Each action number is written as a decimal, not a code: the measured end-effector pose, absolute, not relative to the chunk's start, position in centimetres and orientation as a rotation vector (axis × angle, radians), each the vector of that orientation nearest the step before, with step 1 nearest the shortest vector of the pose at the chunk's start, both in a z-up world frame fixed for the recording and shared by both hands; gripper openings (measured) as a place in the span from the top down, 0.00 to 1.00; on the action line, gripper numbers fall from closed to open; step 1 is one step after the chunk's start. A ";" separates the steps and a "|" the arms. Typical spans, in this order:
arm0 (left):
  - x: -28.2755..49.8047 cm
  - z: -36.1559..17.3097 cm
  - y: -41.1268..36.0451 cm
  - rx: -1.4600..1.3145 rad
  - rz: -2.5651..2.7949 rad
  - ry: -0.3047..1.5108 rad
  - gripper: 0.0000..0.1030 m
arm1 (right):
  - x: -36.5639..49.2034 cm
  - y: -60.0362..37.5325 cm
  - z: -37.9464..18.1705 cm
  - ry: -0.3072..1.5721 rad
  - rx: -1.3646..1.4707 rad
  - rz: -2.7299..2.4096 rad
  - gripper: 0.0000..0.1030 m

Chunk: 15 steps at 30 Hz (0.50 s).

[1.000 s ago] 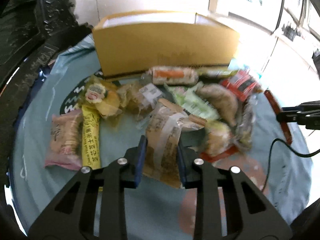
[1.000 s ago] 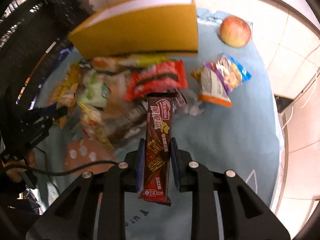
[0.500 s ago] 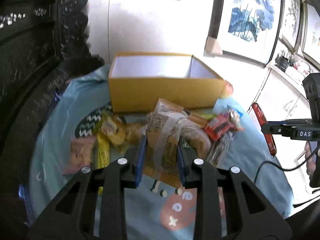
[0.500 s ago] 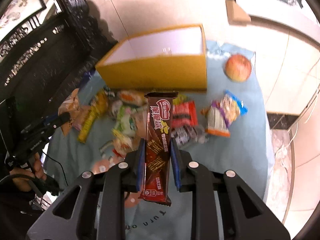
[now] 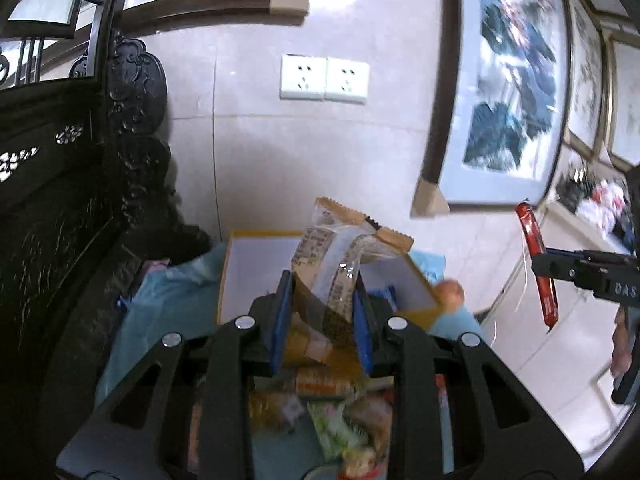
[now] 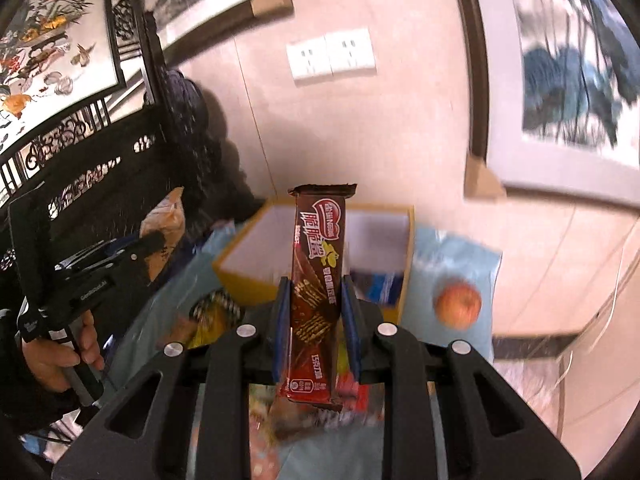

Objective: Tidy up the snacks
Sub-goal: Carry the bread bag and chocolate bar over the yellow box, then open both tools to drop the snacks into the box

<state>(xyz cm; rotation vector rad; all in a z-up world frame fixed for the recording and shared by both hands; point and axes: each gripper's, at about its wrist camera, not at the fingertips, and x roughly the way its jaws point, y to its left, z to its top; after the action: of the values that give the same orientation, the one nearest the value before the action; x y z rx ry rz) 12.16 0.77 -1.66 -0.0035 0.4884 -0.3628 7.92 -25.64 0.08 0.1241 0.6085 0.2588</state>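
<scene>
My left gripper [image 5: 322, 304] is shut on a brown paper-and-clear pastry packet [image 5: 338, 256] and holds it high above the table, in front of the open yellow cardboard box [image 5: 240, 280]. My right gripper [image 6: 314, 312] is shut on a dark brown wafer bar [image 6: 318, 276], held upright above the same box [image 6: 256, 276]. The right gripper and its bar also show at the right of the left wrist view [image 5: 538, 256]. The left gripper shows at the left of the right wrist view [image 6: 116, 260]. Loose snack packets [image 5: 336, 412] lie on the blue cloth below.
A red apple [image 6: 458, 304] lies on the blue cloth [image 6: 452, 256] right of the box. A blue packet [image 6: 380, 286] lies by the box. Carved dark wooden furniture [image 5: 72, 200] stands at left. The tiled wall with two sockets [image 5: 324, 78] and framed paintings is behind.
Both grippers have risen well above the table with their snacks and tilted up toward the wall. The snack pile has dropped to the bottom of both views.
</scene>
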 end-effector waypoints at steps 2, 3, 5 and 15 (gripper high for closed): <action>14.0 -1.1 0.3 -0.008 -0.339 0.486 0.73 | 9.5 -25.6 0.9 0.590 0.112 0.251 0.77; 14.7 -1.0 0.2 -0.011 -0.332 0.486 0.73 | 10.6 -25.6 1.3 0.578 0.108 0.245 0.77; 16.5 -0.8 -0.2 -0.022 -0.314 0.493 0.73 | 12.5 -25.3 1.8 0.564 0.098 0.237 0.77; 22.4 -1.6 -1.9 -0.018 -0.319 0.511 0.72 | 19.0 -22.7 0.7 0.576 0.028 0.190 0.77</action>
<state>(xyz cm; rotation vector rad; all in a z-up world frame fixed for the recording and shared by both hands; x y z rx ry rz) 22.37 -1.92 -1.61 -0.0182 0.5111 -0.3185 19.01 -22.72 0.69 0.0276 0.5762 0.1898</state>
